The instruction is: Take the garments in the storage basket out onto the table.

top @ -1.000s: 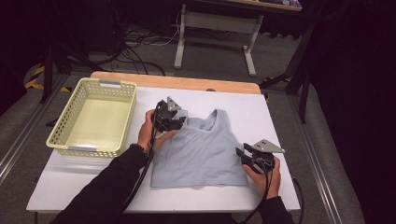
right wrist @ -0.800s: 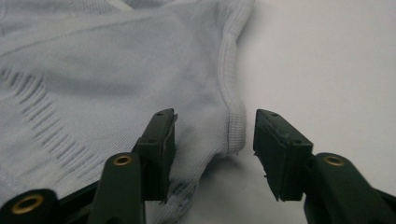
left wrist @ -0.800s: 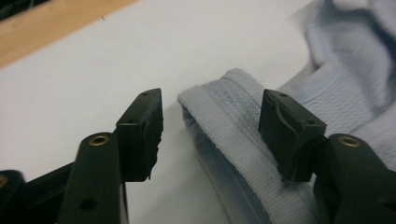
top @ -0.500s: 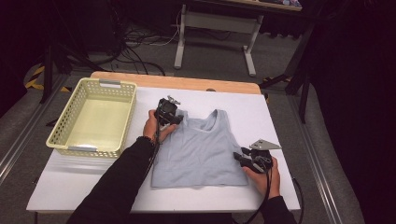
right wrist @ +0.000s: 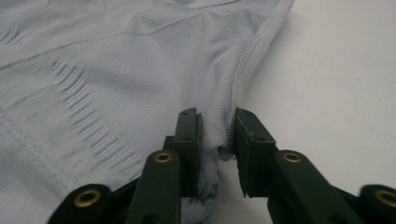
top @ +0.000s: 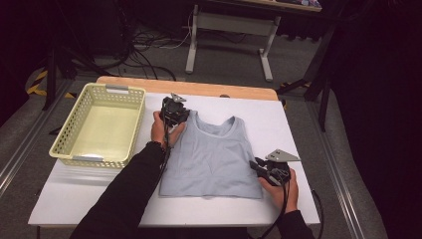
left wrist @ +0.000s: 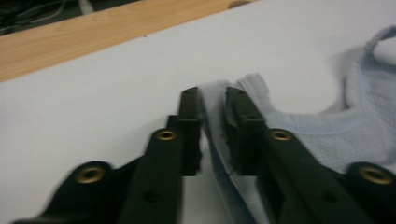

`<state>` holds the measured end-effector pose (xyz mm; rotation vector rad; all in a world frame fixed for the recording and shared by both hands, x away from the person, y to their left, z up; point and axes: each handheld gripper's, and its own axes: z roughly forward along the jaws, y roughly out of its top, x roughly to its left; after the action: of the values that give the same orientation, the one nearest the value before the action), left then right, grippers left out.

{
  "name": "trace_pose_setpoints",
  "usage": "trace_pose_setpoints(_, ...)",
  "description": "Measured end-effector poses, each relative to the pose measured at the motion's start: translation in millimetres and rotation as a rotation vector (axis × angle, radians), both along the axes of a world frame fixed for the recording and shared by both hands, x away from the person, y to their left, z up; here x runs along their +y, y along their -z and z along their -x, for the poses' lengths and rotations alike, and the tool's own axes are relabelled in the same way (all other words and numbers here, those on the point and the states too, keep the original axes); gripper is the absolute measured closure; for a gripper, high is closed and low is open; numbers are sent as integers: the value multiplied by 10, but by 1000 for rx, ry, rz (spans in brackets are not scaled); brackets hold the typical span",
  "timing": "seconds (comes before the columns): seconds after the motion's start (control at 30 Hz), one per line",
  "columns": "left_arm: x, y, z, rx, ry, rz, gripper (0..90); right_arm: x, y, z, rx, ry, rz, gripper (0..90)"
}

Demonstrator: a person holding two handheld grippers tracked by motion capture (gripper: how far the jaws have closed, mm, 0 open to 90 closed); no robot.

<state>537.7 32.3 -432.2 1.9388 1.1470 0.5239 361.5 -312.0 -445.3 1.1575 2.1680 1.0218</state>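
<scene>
hidden: left shoulder strap [top: 188, 118] under left gripper [top: 174, 110] | cut off: tank top [right wrist: 116, 70] at frame edges (right gripper view) | blurred: left gripper view foreground

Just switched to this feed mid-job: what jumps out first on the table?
A pale blue tank top lies flat in the middle of the white table. The left gripper has a shoulder strap between its jaws at the top left, and the right gripper has the side seam between its jaws near the bottom right corner; both jaws have just been closing. A pale yellow basket sits at the left.
</scene>
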Motion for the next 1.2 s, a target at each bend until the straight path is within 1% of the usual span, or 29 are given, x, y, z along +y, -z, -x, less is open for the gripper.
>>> trace_pose_setpoints(0.07,15,-35,24,8,-10,7,634,-5,-8,7,-12,17,-3,644)
trace_pose_setpoints(0.1,22,-56,40,1,-15,0,597,-10,-15,11,-16,25,-7,612)
trace_pose_setpoints(0.13,26,-82,65,-6,-16,2,574,-14,-22,15,-21,30,-9,596)
trace_pose_setpoints(0.17,34,-115,106,-7,-8,9,573,-23,-34,23,-30,34,-12,588)
trace_pose_setpoints(0.23,17,-166,192,-37,0,-24,578,-46,-72,48,-55,37,-36,570)
trace_pose_setpoints(0.27,12,-188,246,-50,25,-29,591,-53,-91,56,-67,40,-38,568)
trace_pose_setpoints(0.33,-13,-205,375,-60,63,-25,640,-71,-143,85,-96,49,-53,579)
trace_pose_setpoints(0.4,-42,-208,505,-69,109,-42,661,-83,-178,112,-109,51,-74,647)
trace_pose_setpoints(0.43,-53,-211,574,-73,133,-42,668,-78,-188,122,-113,47,-73,682)
trace_pose_setpoints(0.5,-77,-221,759,-94,173,-49,694,-55,-197,132,-118,36,-49,726)
trace_pose_setpoints(0.53,-77,-225,847,-100,192,-49,693,-46,-200,136,-120,34,-46,769)
trace_pose_setpoints(0.57,-82,-225,919,-112,214,-57,693,-40,-203,139,-124,30,-42,784)
trace_pose_setpoints(0.6,-91,-222,1053,-136,247,-86,692,-36,-205,140,-126,29,-33,797)
trace_pose_setpoints(0.63,-87,-215,1135,-147,270,-95,692,-35,-209,146,-131,30,-21,833)
trace_pose_setpoints(0.7,-60,-192,1333,-168,330,-113,698,-44,-215,153,-133,26,-23,875)
trace_pose_setpoints(0.73,-29,-163,1480,-177,361,-135,704,-47,-217,155,-131,22,-25,894)
trace_pose_setpoints(0.8,47,-100,1704,-170,425,-148,708,-37,-223,162,-134,13,-16,896)
trace_pose_setpoints(0.83,82,-68,1789,-163,446,-147,708,-28,-221,162,-132,8,-13,896)
trace_pose_setpoints(0.87,139,-11,1917,-159,485,-169,706,-20,-216,161,-132,5,-7,896)
trace_pose_setpoints(0.9,191,49,2038,-153,505,-200,701,-7,-202,157,-129,2,-1,896)
trace_pose_setpoints(0.93,240,93,2116,-141,524,-194,689,3,-176,147,-118,0,3,895)
trace_pose_setpoints(0.97,277,123,2167,-125,542,-185,686,11,-149,138,-106,-4,5,895)
trace_pose_setpoints(1.0,307,152,2206,-115,557,-186,687,19,-125,131,-96,-7,6,895)
trace_pose_setpoints(1.03,340,189,2255,-101,559,-199,687,29,-100,125,-85,-8,14,895)
trace_pose_setpoints(1.07,371,236,2289,-96,575,-215,687,40,-65,116,-75,-6,31,895)
trace_pose_setpoints(1.1,394,262,2301,-88,579,-222,689,50,-24,100,-60,-4,49,895)
trace_pose_setpoints(1.13,426,310,2307,-68,575,-222,694,55,-2,87,-50,-5,57,894)
trace_pose_setpoints(1.17,456,347,2299,-61,573,-215,694,64,32,64,-34,1,75,894)
trace_pose_setpoints(1.2,489,373,2289,-55,569,-169,698,66,56,44,-19,4,86,894)
